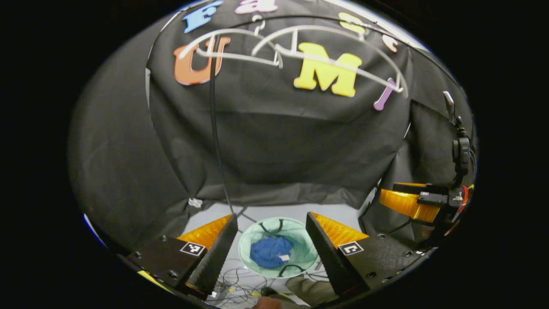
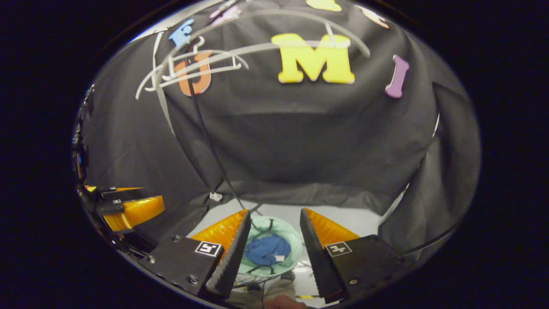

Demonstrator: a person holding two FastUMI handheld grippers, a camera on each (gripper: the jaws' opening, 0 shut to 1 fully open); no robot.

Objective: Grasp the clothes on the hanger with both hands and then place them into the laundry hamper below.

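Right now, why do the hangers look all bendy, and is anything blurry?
In the left gripper view the fisheye lens bends the hangers into arcs near the top edge; the hamper in the middle looks sharp. In the right gripper view the hangers curve the same way and look slightly soft; the blue clothes stay clear.

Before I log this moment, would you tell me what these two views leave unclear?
- Blue garment in the hamper: too small to tell its kind, both views.
- Hamper's near rim: hidden by the right gripper's fingers.
- Hangers on the rail: blurred.
- Floor cables: tangled, cut off at the left gripper view's edge.
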